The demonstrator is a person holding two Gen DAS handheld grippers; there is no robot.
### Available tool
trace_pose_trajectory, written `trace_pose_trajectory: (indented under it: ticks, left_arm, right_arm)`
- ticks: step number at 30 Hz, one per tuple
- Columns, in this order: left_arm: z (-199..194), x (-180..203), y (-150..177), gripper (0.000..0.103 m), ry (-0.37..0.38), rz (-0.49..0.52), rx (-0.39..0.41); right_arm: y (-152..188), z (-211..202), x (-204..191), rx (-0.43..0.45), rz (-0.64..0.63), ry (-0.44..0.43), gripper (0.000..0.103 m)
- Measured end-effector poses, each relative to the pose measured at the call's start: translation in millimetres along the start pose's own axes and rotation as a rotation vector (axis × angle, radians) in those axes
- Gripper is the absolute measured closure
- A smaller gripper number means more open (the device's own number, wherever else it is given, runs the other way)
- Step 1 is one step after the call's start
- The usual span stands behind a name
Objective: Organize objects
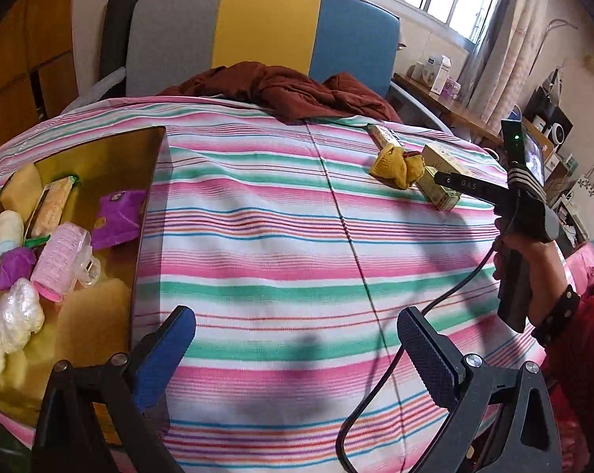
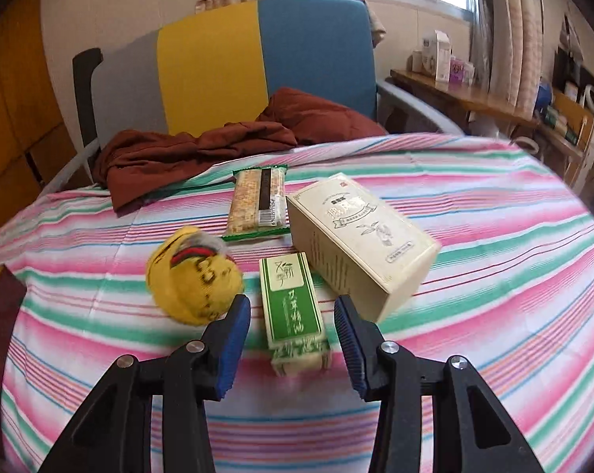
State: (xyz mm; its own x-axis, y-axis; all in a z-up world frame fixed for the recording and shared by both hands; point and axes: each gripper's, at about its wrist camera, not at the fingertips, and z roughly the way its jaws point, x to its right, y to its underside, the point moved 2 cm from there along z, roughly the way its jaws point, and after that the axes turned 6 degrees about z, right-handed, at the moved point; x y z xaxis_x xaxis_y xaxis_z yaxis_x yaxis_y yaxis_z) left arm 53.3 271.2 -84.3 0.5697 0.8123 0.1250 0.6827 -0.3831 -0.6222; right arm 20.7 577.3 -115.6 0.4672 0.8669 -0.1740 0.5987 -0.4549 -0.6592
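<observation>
The small green-and-white cardboard box (image 2: 295,315) lies on the striped pink, green and white cloth (image 2: 494,276) toward the bed's far right corner, one short end pointing at the right gripper (image 2: 293,339). That gripper's blue-padded jaws stand apart on either side of the box's near end, and neither pad touches it. Just left of the box sits a balled yellow knit sock (image 2: 194,280) with a red and green band. Touching the box's far right side is a larger cream cardboard box (image 2: 360,244), tilted so that one long edge is raised. Beyond these lies a green-edged clear packet of crackers (image 2: 257,205), and past it a crumpled rust-brown garment (image 2: 202,146) reaches the far edge, in front of a grey, yellow and blue headboard (image 2: 257,67).

From the left wrist view, the left gripper (image 1: 297,351) hangs over bare cloth near the near edge with its jaws wide apart and nothing between them. At the left edge lies a shallow gold-lined tray (image 1: 99,315) holding a purple packet (image 1: 117,216), a pink plastic bottle (image 1: 60,260), a wrapped cracker bar (image 1: 54,205) and white crumpled wrappers (image 1: 17,315). A hand (image 1: 533,260) in a red sleeve holds the right gripper's handle at the right edge, with a black cable (image 1: 376,394) trailing from it.
</observation>
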Motion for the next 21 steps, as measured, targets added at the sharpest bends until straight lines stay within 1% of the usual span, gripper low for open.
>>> trace_pose_trajectory:
  ticks: [2, 4, 10, 16, 18, 21]
  left_arm:
    - [3, 0, -3, 0.000, -0.005, -0.001, -0.004]
    - [9, 2, -7, 0.000, -0.001, -0.003, -0.013]
    - [26, 12, -20, 0.000, 0.002, 0.005, -0.023]
    - [50, 25, -41, 0.000, -0.015, 0.012, -0.029]
    - [63, 31, -51, 0.000, -0.031, 0.026, -0.039]
    - [82, 44, -66, 0.000, -0.025, 0.050, -0.039]
  right_arm:
    - [1, 6, 3, -0.007, 0.020, -0.024, 0.061]
    - [3, 11, 1, -0.018, 0.008, -0.046, 0.068]
    - [7, 11, -4, -0.007, -0.015, -0.055, 0.072]
    - [8, 10, 1, -0.017, 0.003, -0.024, 0.072]
    - [12, 4, 5, -0.026, -0.010, 0.002, 0.072]
    - [21, -7, 15, -0.027, -0.029, 0.040, 0.072]
